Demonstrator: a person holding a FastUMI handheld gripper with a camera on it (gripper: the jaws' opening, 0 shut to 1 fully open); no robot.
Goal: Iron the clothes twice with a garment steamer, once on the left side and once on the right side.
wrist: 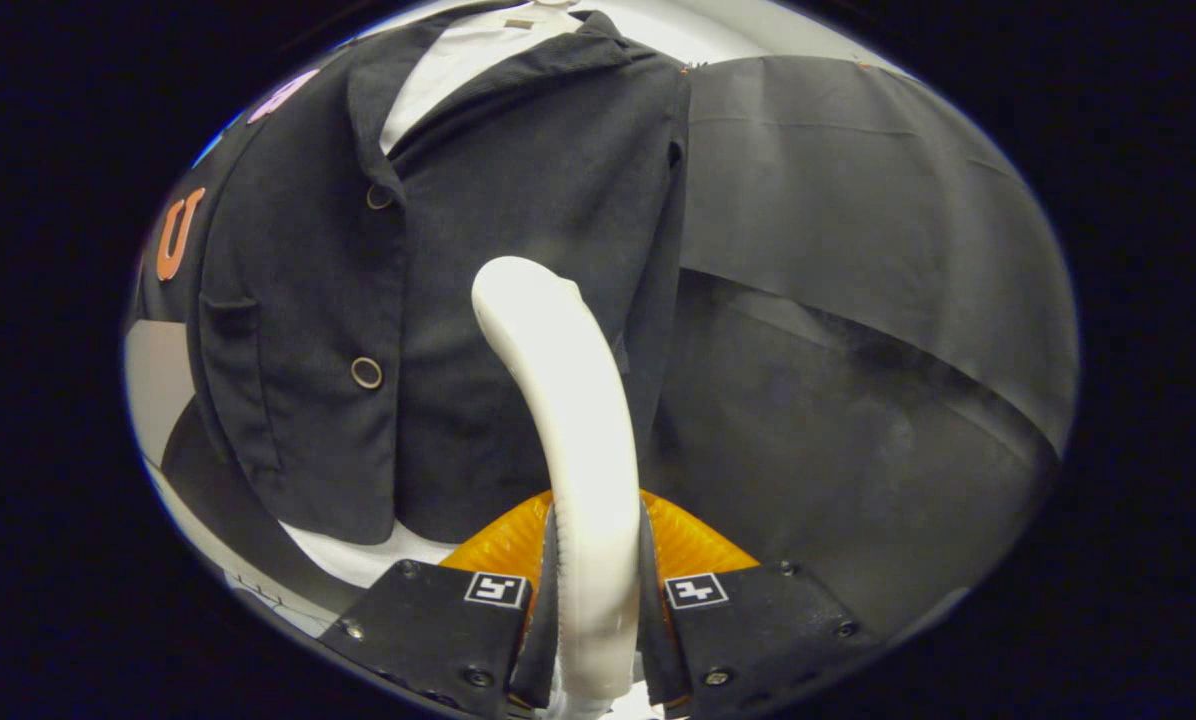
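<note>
Dark cloth walls back the booth, and against them hangs a black button-front jacket over a white shirt collar, filling the space from ten to one o'clock beyond our fingers. We hold a white, curved, smooth plastic garment steamer handle in our gripper, both fingers pressed against its sides, nearly closed around it. Its head rises towards twelve o'clock, just in front of the jacket's right-hand panel. We judge the steamer rigid, fairly light and somewhat slippery, so low on the handle suits it. The jacket looks soft and will likely sway under pressure.
</note>
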